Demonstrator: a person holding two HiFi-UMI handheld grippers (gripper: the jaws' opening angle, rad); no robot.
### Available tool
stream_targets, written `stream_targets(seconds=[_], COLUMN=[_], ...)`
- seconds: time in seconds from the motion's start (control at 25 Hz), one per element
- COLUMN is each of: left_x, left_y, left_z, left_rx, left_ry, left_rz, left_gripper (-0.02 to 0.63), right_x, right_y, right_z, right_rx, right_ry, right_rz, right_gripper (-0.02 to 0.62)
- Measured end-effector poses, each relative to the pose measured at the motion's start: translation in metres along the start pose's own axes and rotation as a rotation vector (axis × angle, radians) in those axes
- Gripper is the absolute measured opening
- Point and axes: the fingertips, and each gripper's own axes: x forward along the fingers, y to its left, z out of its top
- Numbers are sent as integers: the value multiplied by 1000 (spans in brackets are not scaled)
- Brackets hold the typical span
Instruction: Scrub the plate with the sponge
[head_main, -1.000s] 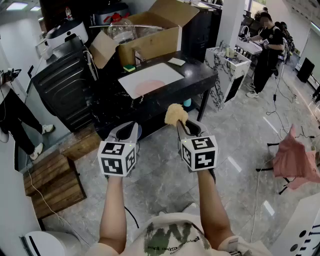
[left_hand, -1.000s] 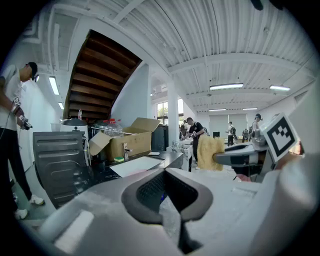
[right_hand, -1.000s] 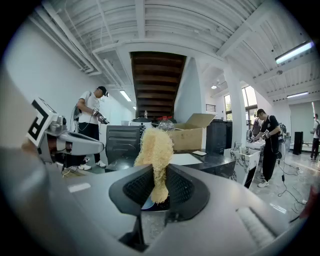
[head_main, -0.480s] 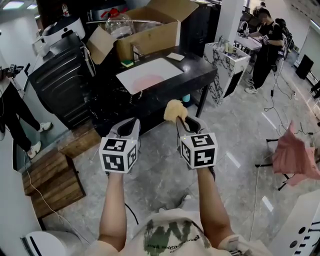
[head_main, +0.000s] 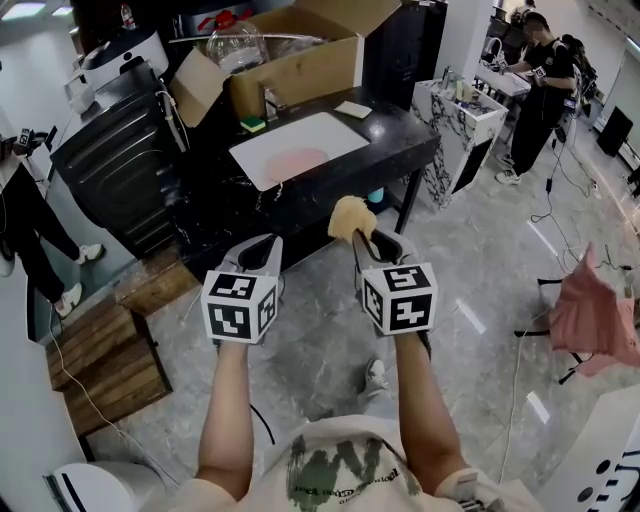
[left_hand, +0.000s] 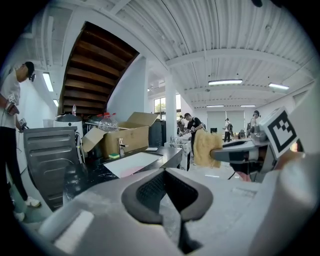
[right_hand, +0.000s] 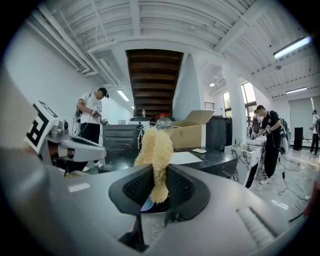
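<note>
A pale pink plate (head_main: 297, 160) lies on a white mat (head_main: 330, 135) on the black table (head_main: 405, 150) ahead of me; the mat also shows in the left gripper view (left_hand: 136, 161). My right gripper (head_main: 364, 243) is shut on a yellow fibrous sponge (head_main: 349, 218), held in the air over the floor, short of the table. That sponge (right_hand: 156, 150) sticks up between the right gripper's (right_hand: 157, 187) pads. Beside it my left gripper (head_main: 261, 252) is shut with nothing in it, its pads (left_hand: 150, 187) together. Neither gripper touches the plate.
An open cardboard box (head_main: 300, 65), a small faucet (head_main: 268, 102) and a green-yellow sponge (head_main: 254, 123) stand at the table's back. A black cabinet (head_main: 120, 165) and wooden pallets (head_main: 100, 350) are to the left. A white marble stand (head_main: 455, 125), a person (head_main: 540, 85) and a pink cloth (head_main: 592, 320) are to the right.
The view has shifted slightly toward the table. Both grippers stay side by side in the air, the right one still holding the sponge.
</note>
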Motion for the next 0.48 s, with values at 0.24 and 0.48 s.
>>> stream_targets(seconds=[0.24,0.48], left_x=[42,100], left_y=[2,8], left_z=[7,18], left_rx=[-13,-37], left_ry=[21,41], left_rz=[29,82], left_gripper=[5,5], right_x=[32,77], right_y=[-28,-72], right_z=[5,12], right_rx=[-1,-10], right_ry=[8,23], right_rz=[46,107], right_gripper=[64,64])
